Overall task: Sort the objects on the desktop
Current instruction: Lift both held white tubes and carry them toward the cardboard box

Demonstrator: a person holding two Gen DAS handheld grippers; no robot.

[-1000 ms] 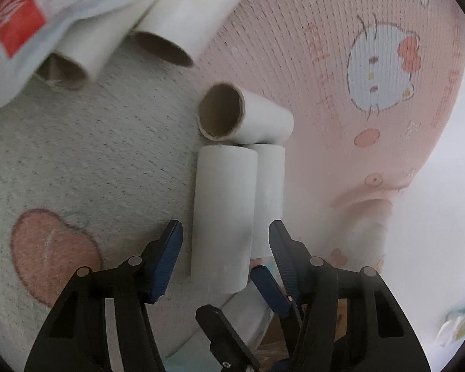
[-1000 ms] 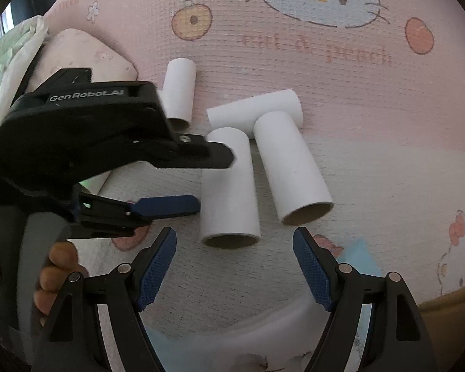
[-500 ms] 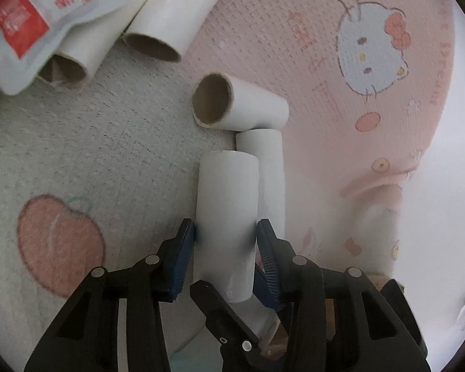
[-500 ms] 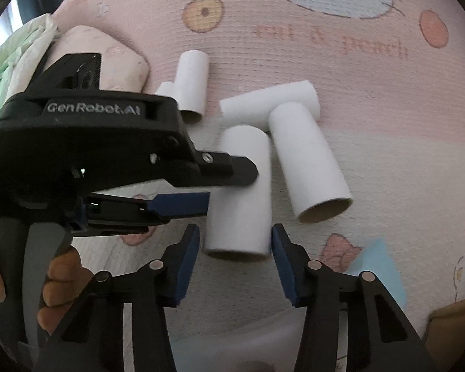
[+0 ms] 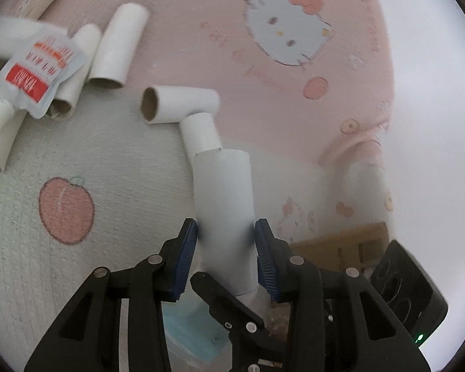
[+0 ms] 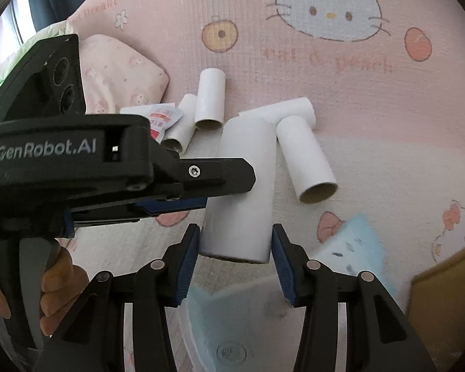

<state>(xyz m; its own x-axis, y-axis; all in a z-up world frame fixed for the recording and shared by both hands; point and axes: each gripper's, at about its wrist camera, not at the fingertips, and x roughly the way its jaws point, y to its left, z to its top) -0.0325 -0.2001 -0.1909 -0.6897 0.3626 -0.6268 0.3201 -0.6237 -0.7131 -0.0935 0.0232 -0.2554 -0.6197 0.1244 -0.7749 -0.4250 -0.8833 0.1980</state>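
White cardboard tube [image 5: 222, 204], plain and smooth, is up off the pink cartoon mat [image 5: 263, 93]; left gripper [image 5: 225, 248] clamps one end, jaws closing; right gripper [image 6: 235, 259], angled down, pinches the other.

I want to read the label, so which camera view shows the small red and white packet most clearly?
The left wrist view: the red and white packet lies nearly whole on the cardboard tubes, its red panel and print visible. In the right wrist view the left gripper hides most of the packet.
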